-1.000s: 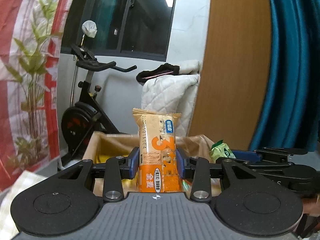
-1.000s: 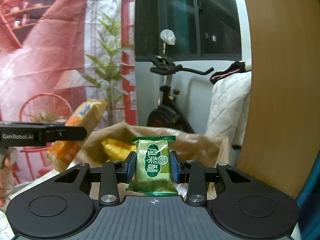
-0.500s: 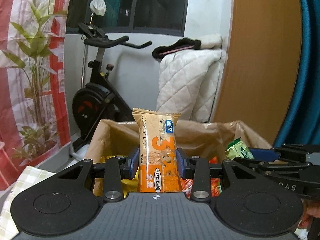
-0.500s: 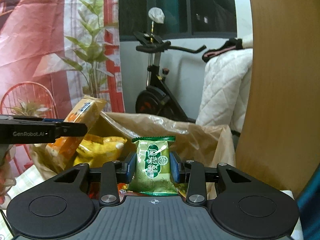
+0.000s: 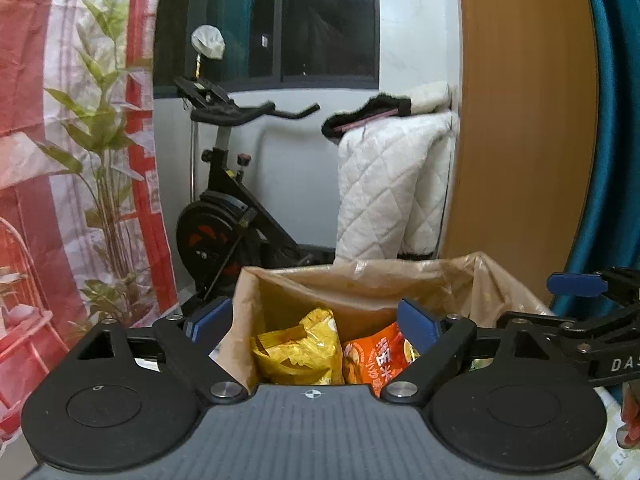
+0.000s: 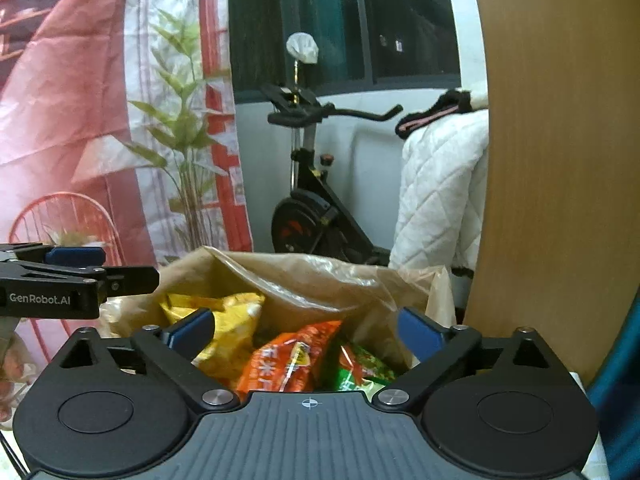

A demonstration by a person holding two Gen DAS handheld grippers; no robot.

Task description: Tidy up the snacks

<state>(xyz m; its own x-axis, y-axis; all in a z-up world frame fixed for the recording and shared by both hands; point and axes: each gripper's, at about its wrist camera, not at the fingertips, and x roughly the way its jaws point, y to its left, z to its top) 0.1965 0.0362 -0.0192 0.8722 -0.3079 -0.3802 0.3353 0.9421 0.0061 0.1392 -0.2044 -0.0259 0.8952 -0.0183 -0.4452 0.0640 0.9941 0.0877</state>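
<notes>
Both grippers hover over a brown paper bag point(image 5: 360, 280) of snacks. The left gripper point(image 5: 316, 320) and right gripper point(image 6: 308, 330) have just sprung wide open, nothing between their jaws. The soft bag rim could snag a finger and tip. Only the right view shows a green packet point(image 6: 360, 372) beside the orange packet point(image 6: 288, 360) and yellow packet point(image 5: 296, 348).
</notes>
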